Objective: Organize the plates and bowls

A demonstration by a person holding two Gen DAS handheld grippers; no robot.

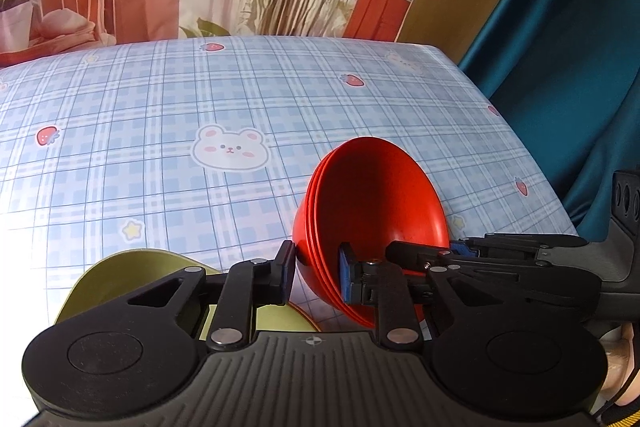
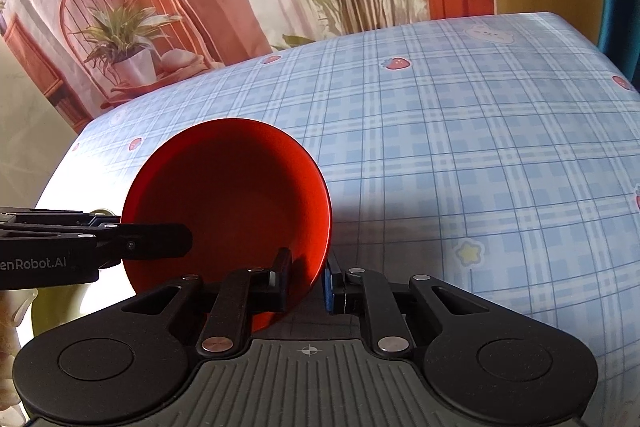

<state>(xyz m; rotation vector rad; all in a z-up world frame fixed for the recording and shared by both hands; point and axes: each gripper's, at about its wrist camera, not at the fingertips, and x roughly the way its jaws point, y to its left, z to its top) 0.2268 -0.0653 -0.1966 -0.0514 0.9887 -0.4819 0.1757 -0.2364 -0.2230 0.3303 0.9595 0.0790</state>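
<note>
Above checked table (image 1: 240, 99): red bowls (image 1: 372, 211) tilted, stacked; left gripper (image 1: 318, 273) and right gripper (image 2: 306, 277) jaws clamped on opposite rims.

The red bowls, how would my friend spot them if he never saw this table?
Find the table with the blue checked cloth printed with bears and strawberries. At its near edge, two black grippers pinch a tilted nested stack, the red bowls. Beside them lies a green plate, flat and paler; only the bowls are bright red and deep.

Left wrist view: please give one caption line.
Both claws, left and right, clamp tilted nested red bowls.
</note>
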